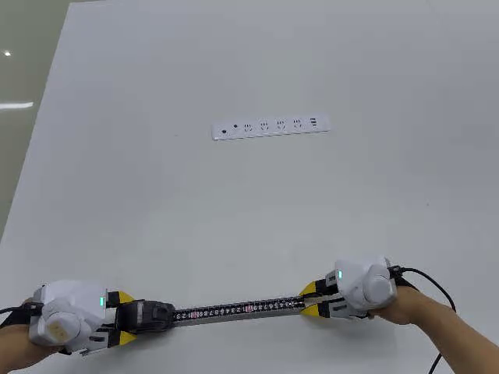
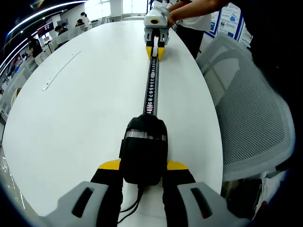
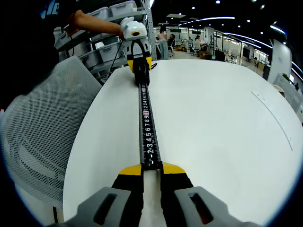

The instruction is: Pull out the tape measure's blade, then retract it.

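My left claw (image 1: 125, 318) clamps one boxy black tape case (image 1: 148, 315); right claw (image 1: 309, 301) pinches tip of one flat numbered blade (image 1: 238, 309), stretched between claws; smooth white surface (image 1: 234, 218) beneath.

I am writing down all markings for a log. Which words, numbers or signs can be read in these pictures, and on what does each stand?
"2 3 4 5 6 7 8 9": printed along the blade, right gripper view.
Red number further along the blade: too small to read.
Black case: no text readable.
Posters: blurred, unreadable.
Power strip: markings too small to read.
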{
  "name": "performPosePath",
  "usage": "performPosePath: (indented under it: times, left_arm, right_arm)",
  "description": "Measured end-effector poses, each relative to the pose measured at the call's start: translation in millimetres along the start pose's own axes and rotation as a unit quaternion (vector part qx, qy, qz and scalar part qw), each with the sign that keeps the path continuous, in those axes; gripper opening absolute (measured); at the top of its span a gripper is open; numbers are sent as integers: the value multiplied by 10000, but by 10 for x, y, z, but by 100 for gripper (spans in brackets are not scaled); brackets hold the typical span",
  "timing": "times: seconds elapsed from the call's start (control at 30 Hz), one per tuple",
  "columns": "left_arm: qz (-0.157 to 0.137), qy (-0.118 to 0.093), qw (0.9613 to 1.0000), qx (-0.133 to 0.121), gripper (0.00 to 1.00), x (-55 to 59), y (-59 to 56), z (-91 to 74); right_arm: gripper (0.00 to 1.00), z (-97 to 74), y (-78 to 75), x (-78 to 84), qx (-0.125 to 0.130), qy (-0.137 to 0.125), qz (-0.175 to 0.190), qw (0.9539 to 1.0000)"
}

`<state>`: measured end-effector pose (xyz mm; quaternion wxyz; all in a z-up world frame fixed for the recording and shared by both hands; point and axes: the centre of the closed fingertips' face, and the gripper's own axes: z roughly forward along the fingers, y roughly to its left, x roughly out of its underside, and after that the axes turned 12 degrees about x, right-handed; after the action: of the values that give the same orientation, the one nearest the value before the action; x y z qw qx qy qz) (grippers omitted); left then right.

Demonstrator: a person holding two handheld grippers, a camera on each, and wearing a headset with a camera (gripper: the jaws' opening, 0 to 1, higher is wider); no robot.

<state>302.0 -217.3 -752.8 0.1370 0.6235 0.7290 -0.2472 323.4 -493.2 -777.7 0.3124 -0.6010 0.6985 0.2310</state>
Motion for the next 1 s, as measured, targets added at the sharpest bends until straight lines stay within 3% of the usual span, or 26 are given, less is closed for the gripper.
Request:
performPosePath:
  times: [1.0]
  left_arm:
    - [97, 132, 9998, 57, 29, -16, -4, 34]
  right_arm:
    - [14, 5, 16, 23, 182, 177, -208, 9995]
